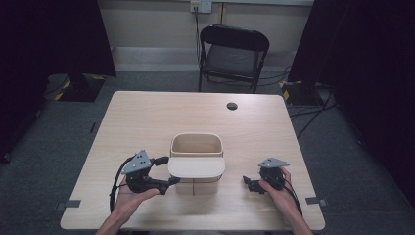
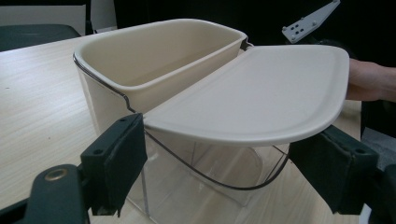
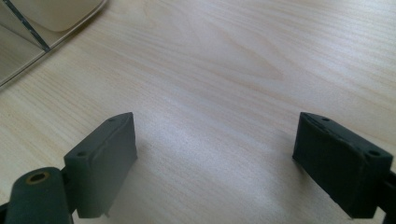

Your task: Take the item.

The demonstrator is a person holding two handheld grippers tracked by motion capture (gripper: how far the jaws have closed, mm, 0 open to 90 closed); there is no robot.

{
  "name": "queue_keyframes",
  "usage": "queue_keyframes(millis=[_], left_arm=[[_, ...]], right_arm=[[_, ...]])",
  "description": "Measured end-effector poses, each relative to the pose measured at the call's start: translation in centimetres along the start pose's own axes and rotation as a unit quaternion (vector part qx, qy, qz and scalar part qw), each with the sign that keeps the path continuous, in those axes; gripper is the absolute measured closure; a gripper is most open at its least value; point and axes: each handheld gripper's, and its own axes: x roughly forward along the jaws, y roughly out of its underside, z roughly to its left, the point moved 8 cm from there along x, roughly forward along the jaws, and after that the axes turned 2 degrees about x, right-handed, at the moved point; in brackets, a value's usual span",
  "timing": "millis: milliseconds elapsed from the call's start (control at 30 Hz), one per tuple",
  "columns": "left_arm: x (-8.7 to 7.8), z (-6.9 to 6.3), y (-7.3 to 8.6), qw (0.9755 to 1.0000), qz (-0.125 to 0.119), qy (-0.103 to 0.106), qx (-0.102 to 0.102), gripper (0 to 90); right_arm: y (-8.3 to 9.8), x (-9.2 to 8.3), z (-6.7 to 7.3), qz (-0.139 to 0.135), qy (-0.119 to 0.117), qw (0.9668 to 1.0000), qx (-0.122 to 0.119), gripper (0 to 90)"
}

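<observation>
Each black hand-held gripper (image 1: 166, 171) carries a grey three-cornered plate (screw-dotted) and cable.

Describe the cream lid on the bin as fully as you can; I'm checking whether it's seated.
The lid is a flat cream panel, plastic by its look, with rounded corners and a shallow raised rim. It lies level over the near half of the cream bin, leaving the far half open, so it is not fully seated. A thin wire runs beneath it. The left hand-held gripper has its open jaws flanking the lid's edge; contact can't be told.
</observation>
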Motion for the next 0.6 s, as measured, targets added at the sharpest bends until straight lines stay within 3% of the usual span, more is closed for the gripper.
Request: queue_keyframes(millis=[100, 600], left_arm=[[-0.08, 0.12, -0.15, 0.9999, 0.000, -0.003, 0.011, 19.4], [-0.15, 0.12, -0.54, 1.0000, -0.006, -0.001, 0.005, 20.6]], right_arm=[[0.00, 0.00, 0.00, 0.000, 0.000, 1.0000, 0.000, 12.6], [0.00, 0.00, 0.00, 0.000, 0.000, 1.0000, 0.000, 12.6]])
